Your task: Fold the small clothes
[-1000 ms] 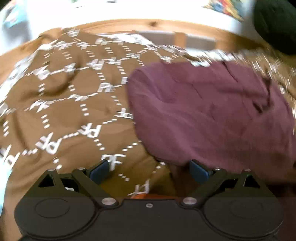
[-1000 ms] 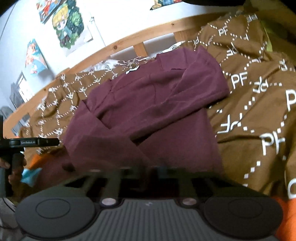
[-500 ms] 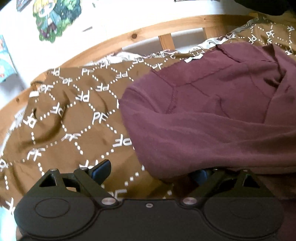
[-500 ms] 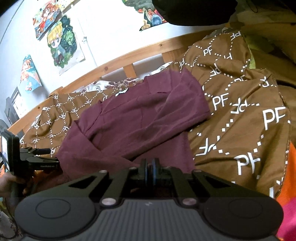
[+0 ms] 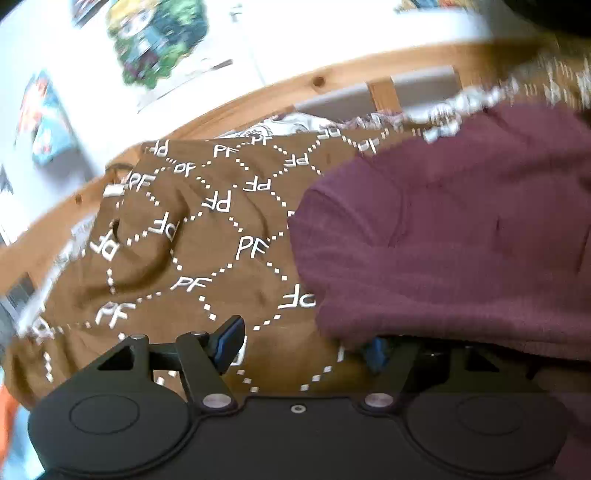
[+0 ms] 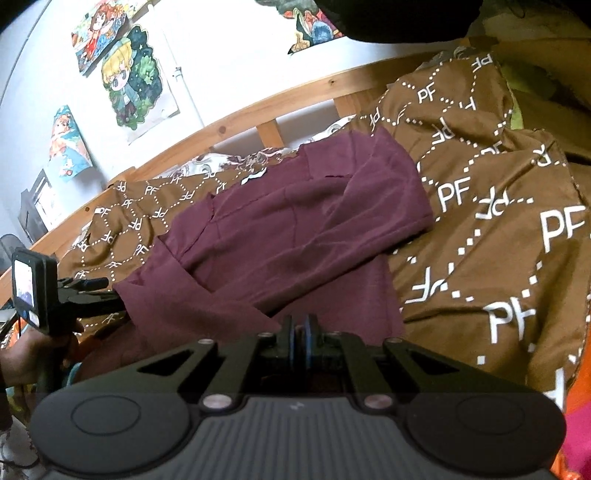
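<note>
A maroon garment (image 6: 295, 236) lies partly folded on a brown blanket (image 6: 498, 229) printed with white "PF" letters. My right gripper (image 6: 301, 332) is shut at the garment's near edge; whether cloth is between its pads is hidden. My left gripper (image 5: 303, 343) is open at the garment's (image 5: 443, 240) left edge, with cloth draped over its right finger. It also shows in the right wrist view (image 6: 85, 291) at the left, beside the garment.
A wooden bed rail (image 6: 258, 110) runs behind the blanket (image 5: 203, 240), below a white wall with cartoon posters (image 6: 133, 81). Orange and pink fabric (image 6: 576, 417) shows at the lower right. A dark shape (image 6: 399, 18) hangs at the top.
Both grippers have pulled back and tilted up, so more wall and bed rail show. The garment's near part now lies flatter. The left gripper has stayed open, the right shut.
</note>
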